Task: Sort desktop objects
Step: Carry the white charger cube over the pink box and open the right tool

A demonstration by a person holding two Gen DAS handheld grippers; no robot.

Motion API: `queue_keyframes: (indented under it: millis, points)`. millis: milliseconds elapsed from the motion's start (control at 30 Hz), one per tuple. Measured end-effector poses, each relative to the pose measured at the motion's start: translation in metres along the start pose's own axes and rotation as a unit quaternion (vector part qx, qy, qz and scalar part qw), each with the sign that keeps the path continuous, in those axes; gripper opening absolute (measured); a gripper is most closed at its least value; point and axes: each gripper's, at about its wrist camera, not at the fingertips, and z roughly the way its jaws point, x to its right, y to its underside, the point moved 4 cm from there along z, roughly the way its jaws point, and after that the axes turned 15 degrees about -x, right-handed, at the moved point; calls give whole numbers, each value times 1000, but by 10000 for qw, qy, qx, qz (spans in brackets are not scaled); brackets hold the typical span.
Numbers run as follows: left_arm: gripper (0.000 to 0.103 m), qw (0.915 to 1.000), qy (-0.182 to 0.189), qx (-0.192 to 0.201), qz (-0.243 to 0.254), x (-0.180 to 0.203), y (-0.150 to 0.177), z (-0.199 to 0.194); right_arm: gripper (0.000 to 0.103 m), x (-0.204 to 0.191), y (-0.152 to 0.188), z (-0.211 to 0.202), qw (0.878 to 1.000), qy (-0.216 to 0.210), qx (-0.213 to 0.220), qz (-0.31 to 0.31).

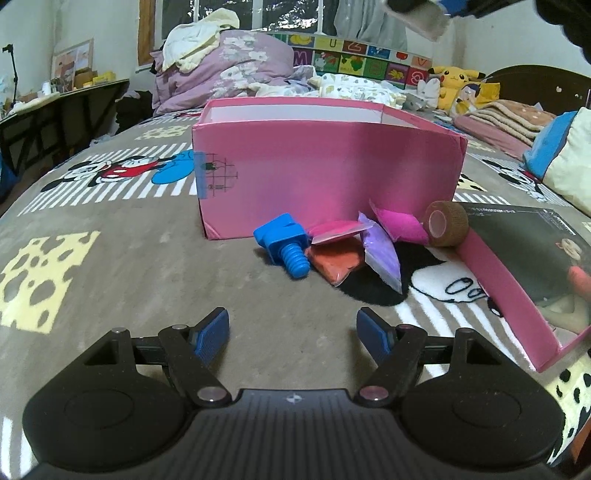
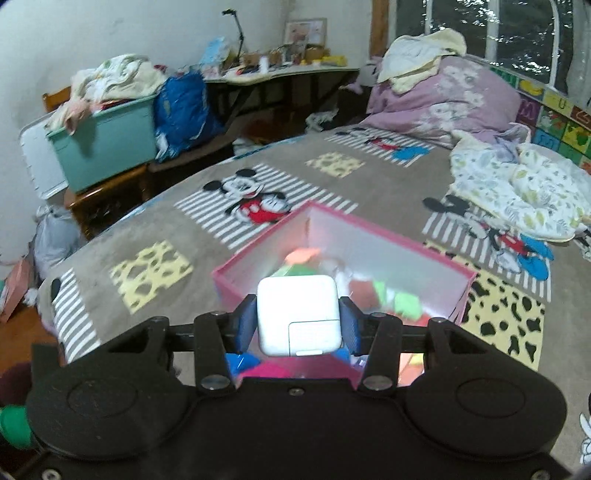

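Observation:
A pink box [image 1: 325, 170] stands on the bed blanket. In front of it lie a blue toy bolt [image 1: 286, 245], an orange clay packet [image 1: 336, 264], a purple packet [image 1: 382, 254], a magenta packet [image 1: 400, 225] and a brown tape roll [image 1: 445, 223]. My left gripper [image 1: 293, 332] is open and empty, low over the blanket short of them. My right gripper [image 2: 297, 325] is shut on a white charger cube [image 2: 297, 317], held above the pink box [image 2: 258, 254], which holds several colourful items. The charger also shows at the top of the left wrist view [image 1: 417, 16].
The box's pink lid [image 1: 517, 280] lies to the right with a dark picture inside. Bedding and plush toys [image 1: 454, 79] pile at the bed's far end. A teal bin [image 2: 107, 147] and a table [image 2: 295, 74] stand beside the bed.

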Motion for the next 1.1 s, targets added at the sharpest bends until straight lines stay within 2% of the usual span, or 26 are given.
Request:
queue_keyframes:
  millis: [233, 667, 867, 1100]
  points:
    - [76, 10000, -34, 24, -70, -1, -3, 3, 47, 23, -18, 31, 9994, 201, -52, 285]
    - [76, 9992, 108, 130, -349, 1, -15, 8, 47, 84, -20, 87, 9942, 345, -353, 958]
    - [76, 9983, 185, 130, -544, -1, -20, 15, 47, 109, -20, 117, 9900, 431, -631, 1186]
    - [76, 9974, 257, 119, -669, -5, -24, 20, 47, 124, -15, 145, 9857, 632, -1072, 1140]
